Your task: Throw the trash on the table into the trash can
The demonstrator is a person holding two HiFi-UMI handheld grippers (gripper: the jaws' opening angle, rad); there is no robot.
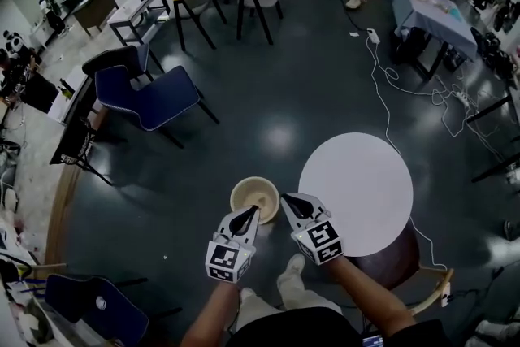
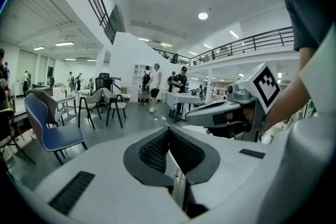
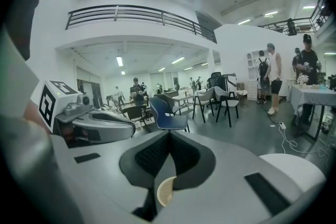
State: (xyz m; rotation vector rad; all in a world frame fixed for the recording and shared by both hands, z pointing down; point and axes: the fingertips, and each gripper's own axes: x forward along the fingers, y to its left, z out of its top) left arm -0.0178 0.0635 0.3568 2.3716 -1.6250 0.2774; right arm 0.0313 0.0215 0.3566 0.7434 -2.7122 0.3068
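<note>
As both grippers hang side by side above the dark floor (image 1: 309, 85), the left gripper (image 1: 246, 215) shows its jaws pressed together at the tips with nothing between them, and the right gripper (image 1: 288, 201) is closed and empty too. The beige trash can (image 1: 255, 193) stands open-topped on the floor, just beside the round white table (image 1: 357, 191), with both gripper tips right over its rim.
</note>
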